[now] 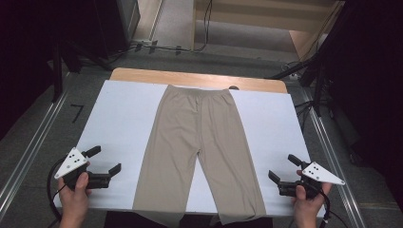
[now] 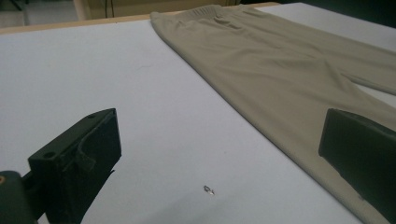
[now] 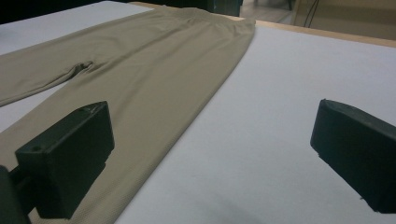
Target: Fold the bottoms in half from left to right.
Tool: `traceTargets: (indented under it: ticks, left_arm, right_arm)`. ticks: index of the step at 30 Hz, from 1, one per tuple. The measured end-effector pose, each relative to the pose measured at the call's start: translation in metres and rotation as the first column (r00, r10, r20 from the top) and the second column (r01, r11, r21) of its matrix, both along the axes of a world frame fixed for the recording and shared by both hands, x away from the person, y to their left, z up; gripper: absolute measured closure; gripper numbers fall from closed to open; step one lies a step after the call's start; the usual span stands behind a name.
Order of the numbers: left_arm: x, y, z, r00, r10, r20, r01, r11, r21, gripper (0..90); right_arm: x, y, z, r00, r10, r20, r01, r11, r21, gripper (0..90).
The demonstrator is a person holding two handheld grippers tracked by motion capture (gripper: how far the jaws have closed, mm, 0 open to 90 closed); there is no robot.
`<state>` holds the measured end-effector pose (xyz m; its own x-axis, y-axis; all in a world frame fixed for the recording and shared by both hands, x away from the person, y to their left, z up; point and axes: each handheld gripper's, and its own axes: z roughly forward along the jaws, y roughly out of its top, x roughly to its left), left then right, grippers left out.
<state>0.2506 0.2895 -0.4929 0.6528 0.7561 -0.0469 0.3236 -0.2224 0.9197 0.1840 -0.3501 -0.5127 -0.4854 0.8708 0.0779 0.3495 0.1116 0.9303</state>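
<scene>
- A pair of beige, thin knit leggings (image 1: 199, 142) lies flat down the middle of the white-covered counter (image 1: 121, 123). The elastic waistband (image 1: 199, 90) is at the far end, and the two leg cuffs hang a little over the near edge.
- Your left claw (image 1: 105, 161) hovers over bare white surface near the left leg's outer edge. Its jaws stand wide apart and hold nothing.
- Your right claw (image 1: 281, 170) mirrors it near the right leg's outer edge, also spread wide and empty.
- In the left gripper view, a tiny metallic speck (image 2: 208, 190) lies on the white cover between the jaws.
- The fabric looks light, soft and limp, so it will likely sag and stretch when lifted.
- Judging from that, pinch a leg cuff or the thicker waistband, where the layers give a firmer hold.
</scene>
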Motion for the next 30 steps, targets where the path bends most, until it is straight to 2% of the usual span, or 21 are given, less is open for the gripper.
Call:
traceTargets:
  ticks: [3, 8, 11, 16, 19, 24, 25, 26, 28, 29, 30]
  left_arm:
    - [0.001, -0.002, 0.002, 1.0000, -0.007, 0.000, 0.007, 0.9999, -0.011, 0.0]
    - [0.004, -0.012, 0.014, 0.9993, -0.030, 0.022, 0.030, 0.9996, -0.001, 0.0]
    - [0.008, -0.019, 0.020, 0.9989, -0.044, 0.018, 0.044, 0.9990, -0.007, 0.0]
    - [0.018, -0.034, 0.032, 0.9966, -0.082, 0.004, 0.082, 0.9967, -0.001, 0.0]
    - [0.027, -0.043, 0.039, 0.9947, -0.103, -0.005, 0.103, 0.9946, -0.014, 0.0]
    - [0.050, -0.059, 0.050, 0.9930, -0.117, -0.013, 0.117, 0.9928, -0.028, 0.0]
    - [0.061, -0.065, 0.054, 0.9930, -0.117, -0.013, 0.117, 0.9928, -0.027, 0.0]
    - [0.061, -0.065, 0.054, 0.9930, -0.117, -0.013, 0.117, 0.9928, -0.027, 0.0]
    - [0.074, -0.071, 0.059, 0.9927, -0.120, -0.016, 0.119, 0.9926, -0.022, 0.0]
    - [0.088, -0.076, 0.062, 0.9925, -0.120, -0.021, 0.120, 0.9926, -0.019, 0.0]
    - [0.095, -0.079, 0.064, 0.9926, -0.119, -0.023, 0.119, 0.9927, -0.021, 0.0]
  right_arm:
    - [-0.001, 0.000, 0.001, 1.0000, -0.004, 0.003, 0.004, 1.000, -0.004, 0.0]
    - [-0.004, 0.001, 0.006, 0.9998, -0.010, 0.016, 0.010, 1.000, 0.012, 0.0]
    - [-0.004, 0.005, 0.011, 0.9997, -0.001, 0.025, 0.000, 1.000, 0.018, 0.0]
    - [-0.010, 0.020, 0.023, 0.9983, 0.024, 0.053, -0.024, 1.000, 0.001, 0.0]
    - [-0.013, 0.024, 0.028, 0.9975, 0.027, 0.066, -0.027, 1.000, 0.005, 0.0]
    - [-0.020, 0.035, 0.035, 0.9961, 0.045, 0.076, -0.045, 0.999, 0.000, 0.0]
    - [-0.022, 0.039, 0.037, 0.9958, 0.048, 0.079, -0.047, 0.999, -0.009, 0.0]
    - [-0.023, 0.041, 0.039, 0.9952, 0.045, 0.087, -0.044, 0.999, -0.010, 0.0]
    - [-0.024, 0.042, 0.040, 0.9949, 0.043, 0.091, -0.043, 0.999, -0.001, 0.0]
    - [-0.026, 0.044, 0.041, 0.9951, 0.048, 0.087, -0.049, 0.999, 0.011, 0.0]
    - [-0.026, 0.046, 0.041, 0.9944, 0.057, 0.089, -0.058, 0.998, 0.011, 0.0]
